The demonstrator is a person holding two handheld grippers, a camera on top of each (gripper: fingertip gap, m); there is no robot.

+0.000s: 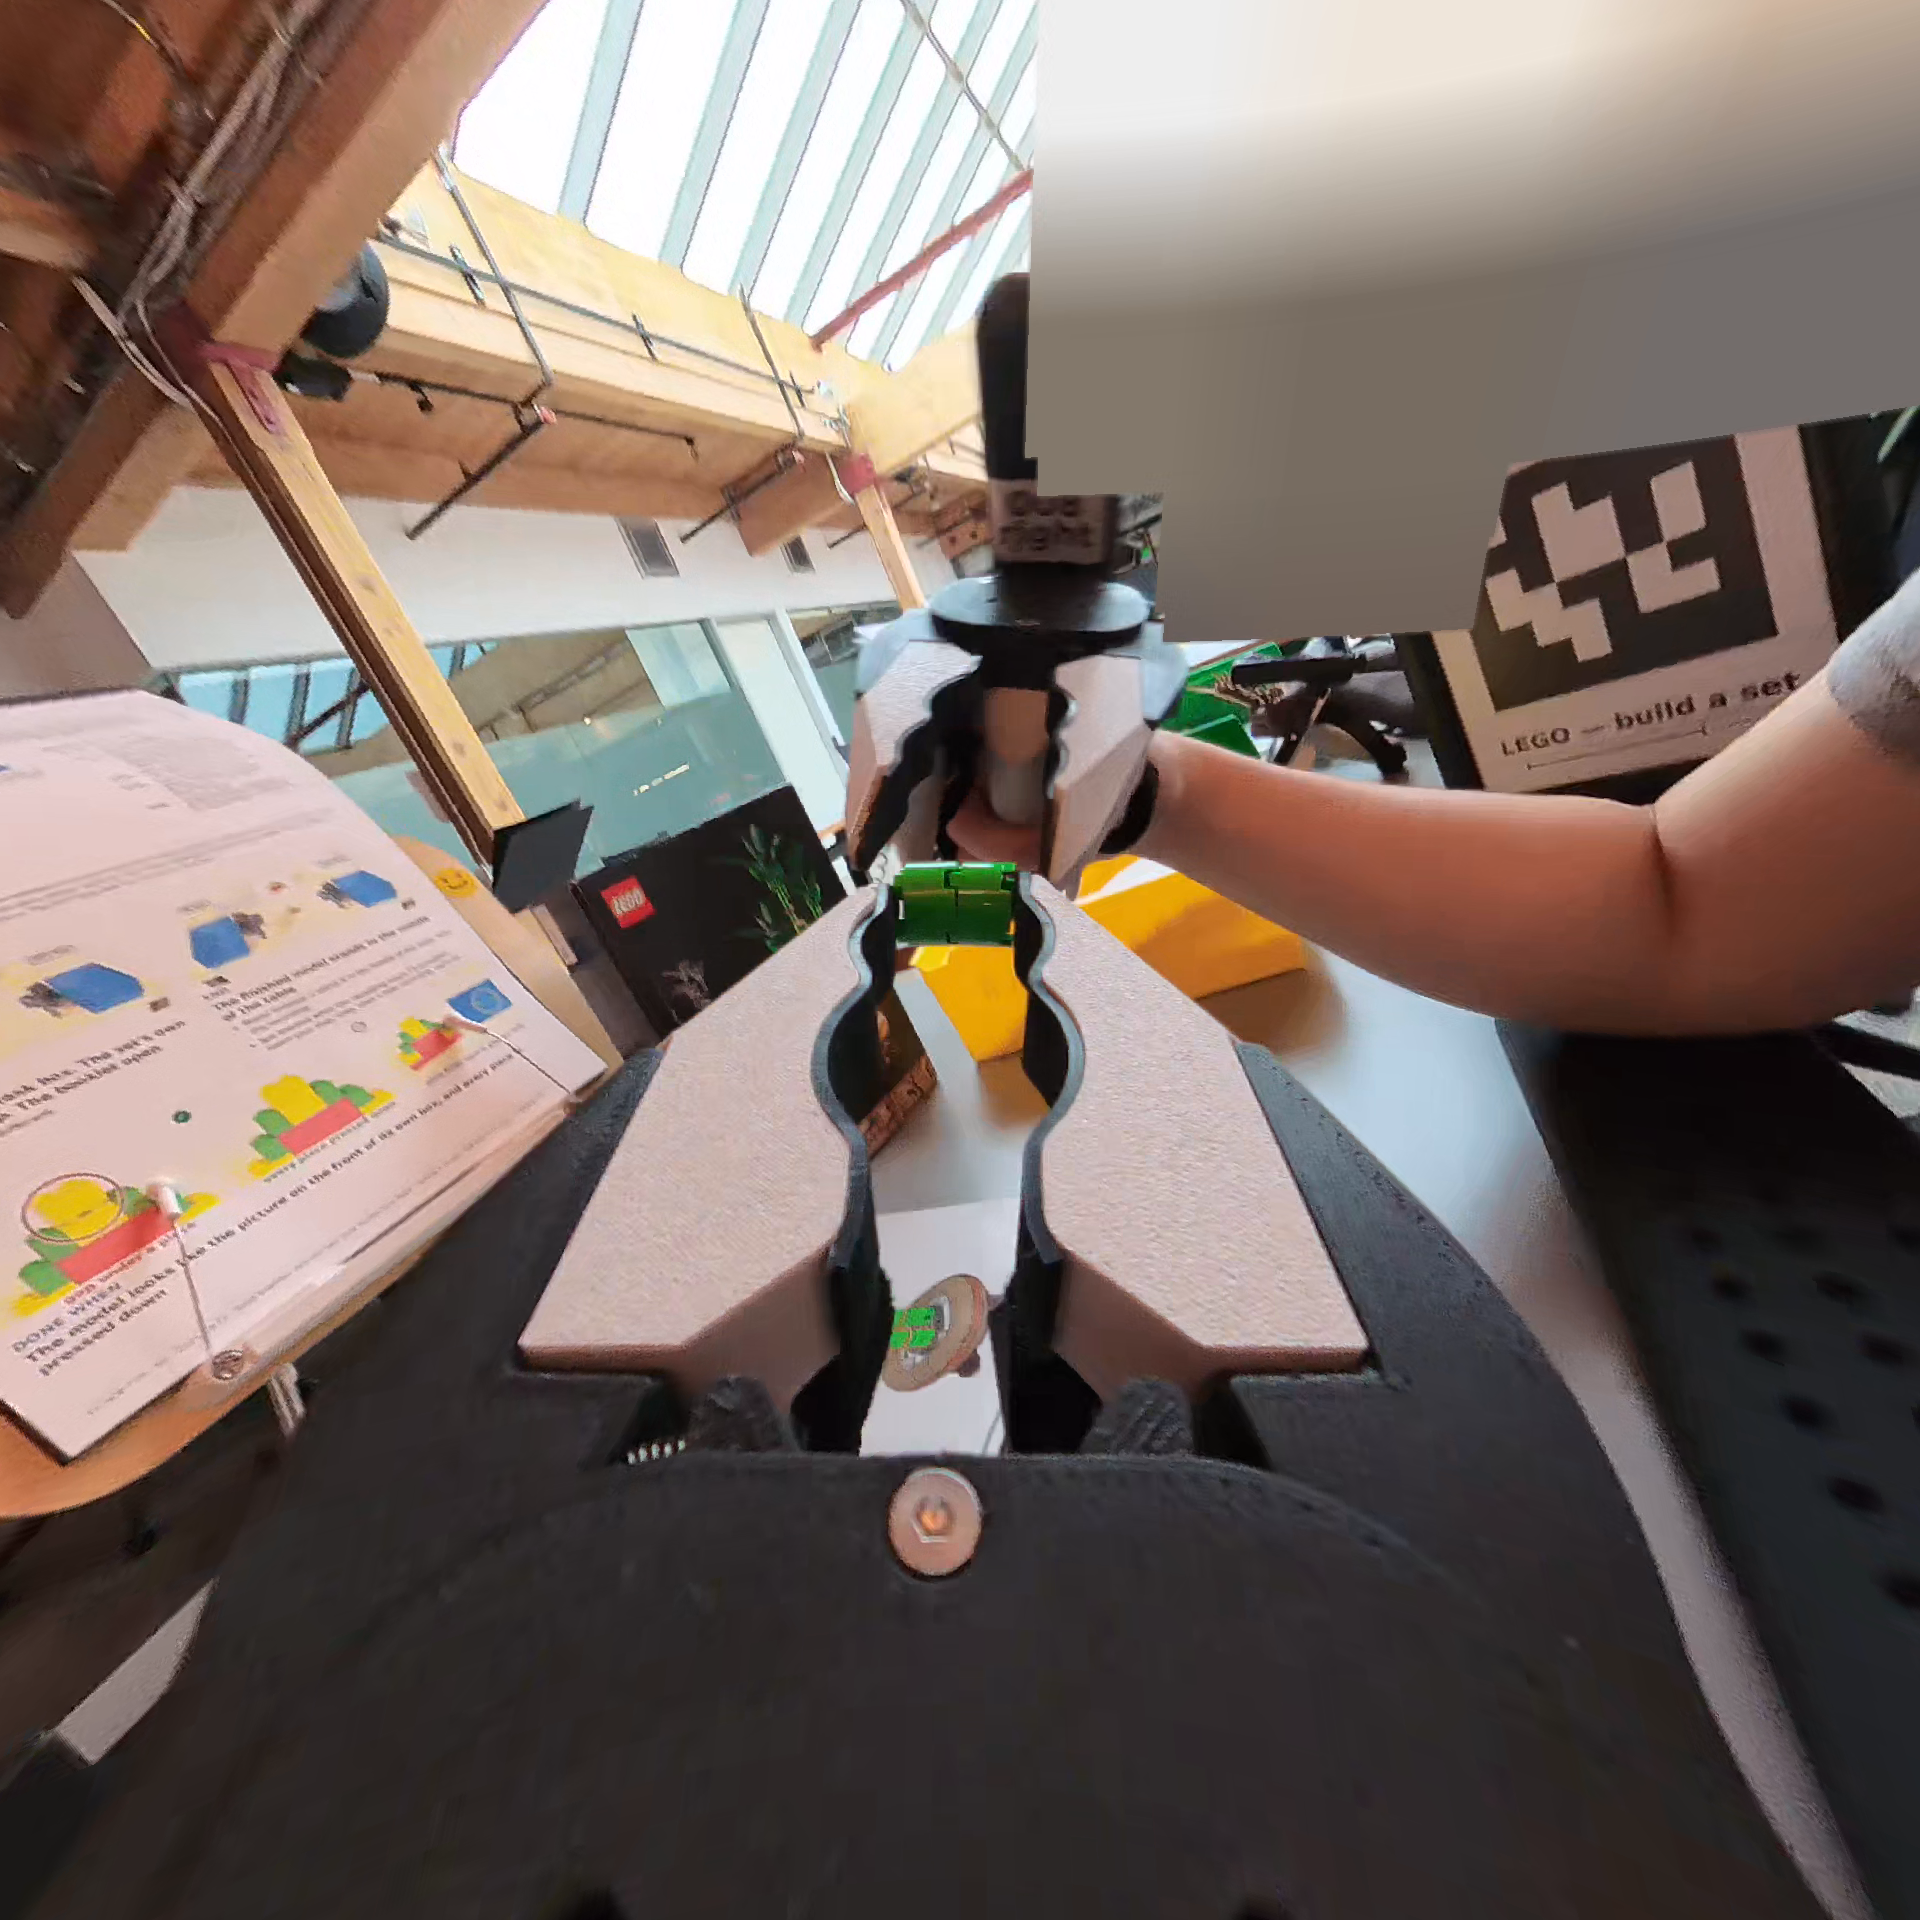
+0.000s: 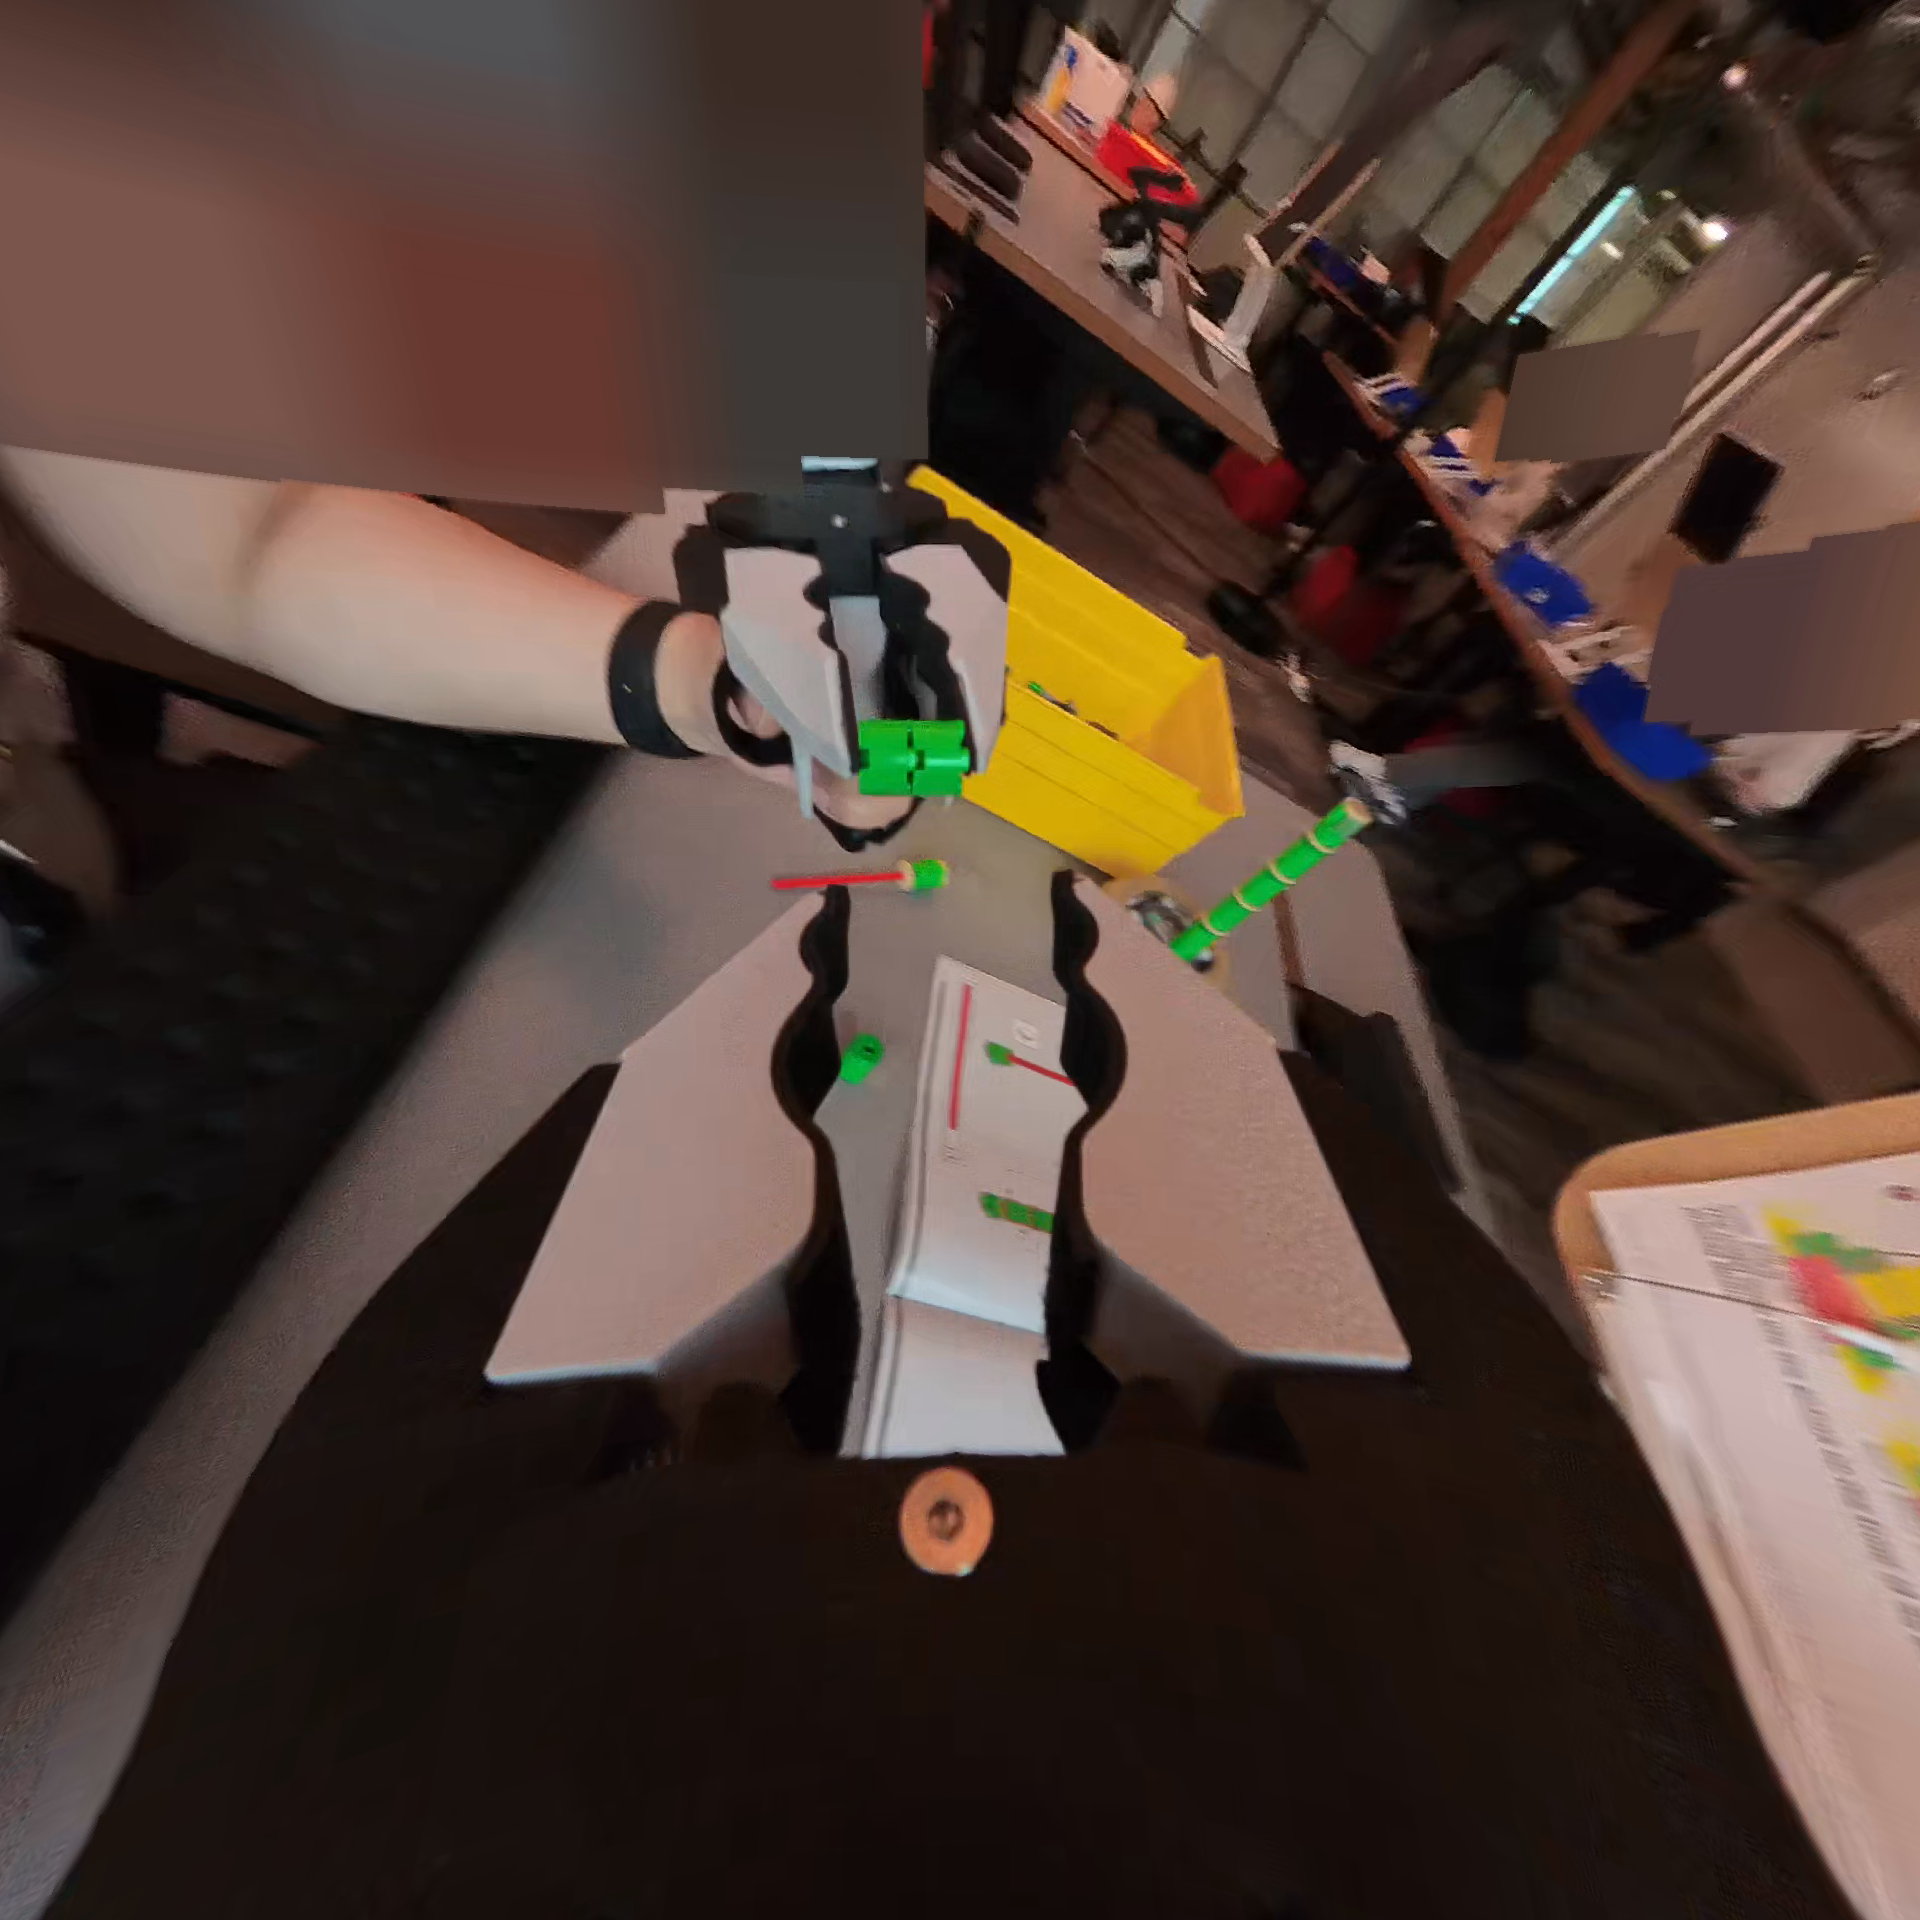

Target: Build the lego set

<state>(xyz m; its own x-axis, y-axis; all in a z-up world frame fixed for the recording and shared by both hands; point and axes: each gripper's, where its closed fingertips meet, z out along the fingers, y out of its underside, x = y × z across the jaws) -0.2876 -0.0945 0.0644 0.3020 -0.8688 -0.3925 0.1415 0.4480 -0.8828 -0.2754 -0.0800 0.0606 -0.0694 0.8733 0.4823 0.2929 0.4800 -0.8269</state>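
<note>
Green stack of small round lego cylinders [image 1: 954, 904] sits pinched at the tips of the left gripper [image 1: 954, 906], held up off the grey tabletop [image 2: 665, 894]. Right gripper [image 2: 940, 899] is wide and empty, facing it. Best to grip squarely and align axes before pressing. Loose green cylinder piece [image 2: 860, 1059] and yellow plastic bin [image 2: 1101, 727] lie below; room between grippers is open.

I see a green stacked brick piece [image 1: 954, 904] clamped at my left gripper's [image 1: 954, 906] tips, held off the table, a long green segmented stalk [image 2: 1265, 881] lying at 2 o'clock, a red rod with green end [image 2: 862, 879] at 12, a loose green cylinder [image 2: 860, 1059] below it.
</note>
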